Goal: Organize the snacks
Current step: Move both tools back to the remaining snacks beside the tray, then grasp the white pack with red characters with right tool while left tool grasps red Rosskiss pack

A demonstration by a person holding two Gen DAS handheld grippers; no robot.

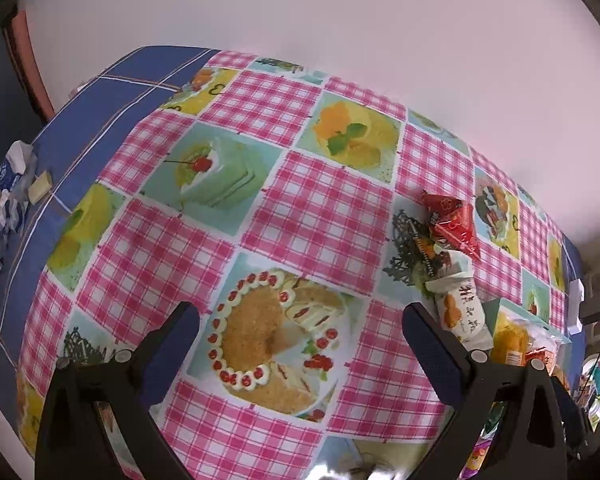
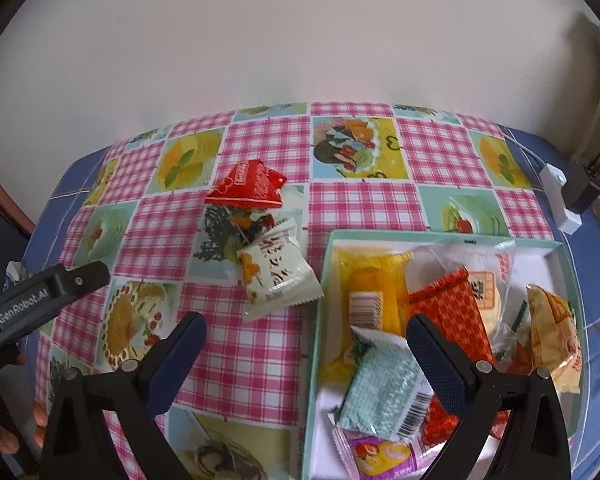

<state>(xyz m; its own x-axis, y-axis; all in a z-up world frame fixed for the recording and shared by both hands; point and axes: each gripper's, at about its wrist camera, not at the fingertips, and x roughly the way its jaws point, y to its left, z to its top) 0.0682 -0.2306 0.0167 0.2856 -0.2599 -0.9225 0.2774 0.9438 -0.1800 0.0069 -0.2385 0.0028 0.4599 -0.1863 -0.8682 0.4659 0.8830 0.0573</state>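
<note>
Nearest the right wrist camera, the right gripper (image 2: 306, 336) hangs with its fingers (image 2: 436, 360) spread wide and nothing between them, poised over the near-left edge of the box (image 2: 324, 280). I judge this as a hover between placements: the box at 3 o'clock already holds most of the snacks, so it reads as the collecting place. Inside it, closest in, lie a pink packet (image 2: 380, 454) and a mint-green packet (image 2: 384, 388); farther back sit a yellow packet (image 2: 370, 292), an orange-red packet (image 2: 448, 308) and a clear-wrapped pastry (image 2: 484, 276), with a tan packet (image 2: 556, 328) at the right wall.

Two snacks are still loose on the worktop (image 2: 360, 200), which suggests the sorting is nearly done. The white packet (image 2: 278, 276) lies just beside the box's left wall at 11 o'clock from the fingers, and the red packet (image 2: 250, 188) lies beyond it at 12 o'clock, the two almost touching.

The left gripper (image 1: 300, 332) likewise has its fingers (image 1: 432, 344) spread and empty, above bare tablecloth, with the same white packet (image 1: 460, 308) at 2 o'clock and the red packet (image 1: 454, 220) behind it.

Only the right view shows the box's contents and a hand (image 2: 4, 432) at the left edge holding the other gripper. Only the left view shows blue-and-white wrappers (image 1: 0, 204) far off at 9 o'clock.
</note>
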